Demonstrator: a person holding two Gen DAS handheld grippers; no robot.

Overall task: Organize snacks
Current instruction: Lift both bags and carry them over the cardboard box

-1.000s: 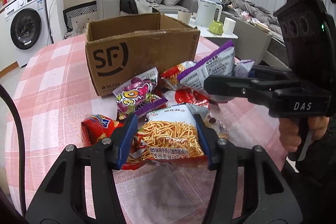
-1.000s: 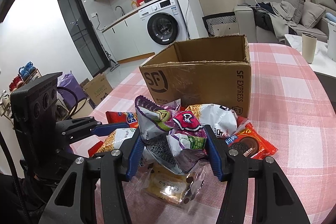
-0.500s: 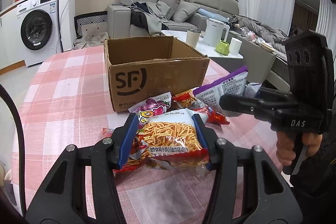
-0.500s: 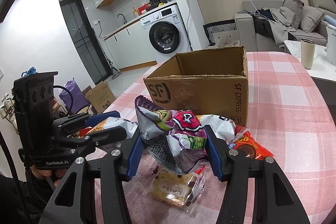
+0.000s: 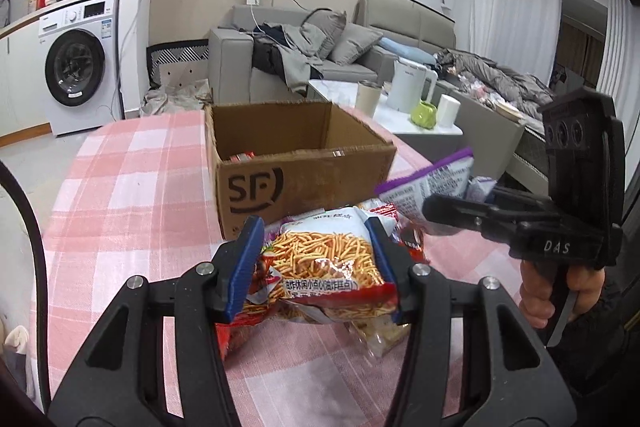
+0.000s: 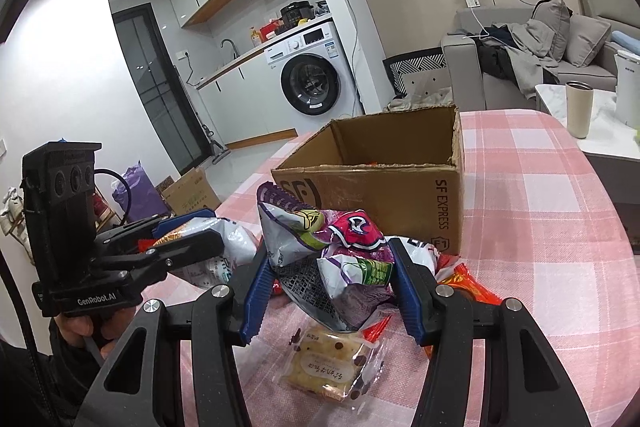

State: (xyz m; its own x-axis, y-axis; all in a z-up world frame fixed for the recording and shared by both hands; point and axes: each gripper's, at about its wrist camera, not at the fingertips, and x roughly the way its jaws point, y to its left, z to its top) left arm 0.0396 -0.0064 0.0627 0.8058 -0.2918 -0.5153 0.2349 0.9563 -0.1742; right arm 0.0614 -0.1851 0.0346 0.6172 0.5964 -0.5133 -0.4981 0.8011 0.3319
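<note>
My left gripper point(image 5: 316, 267) is shut on a bag of fried noodle sticks point(image 5: 326, 261), held above the pink checked tablecloth point(image 5: 128, 187). My right gripper point(image 6: 330, 291) is shut on a crumpled purple and white snack bag point(image 6: 336, 267), also lifted off the table. The open SF cardboard box point(image 5: 296, 183) stands just behind both bags, and a little red packaging shows inside it. In the left wrist view the right gripper point(image 5: 436, 213) hangs at the right with the purple bag point(image 5: 432, 183) in it. In the right wrist view the left gripper point(image 6: 188, 239) hangs at the left.
A clear pack of biscuits point(image 6: 328, 367) lies on the cloth under the right gripper. Red and orange packets point(image 6: 464, 283) lie beside the box point(image 6: 400, 195). A red packet point(image 5: 236, 331) lies under the noodle bag. A low white table with a cup point(image 6: 579, 109) stands right of the table edge.
Both grippers have risen with their bags, the left one more. The noodle bag has come off the pile, and the box's inside now shows.
</note>
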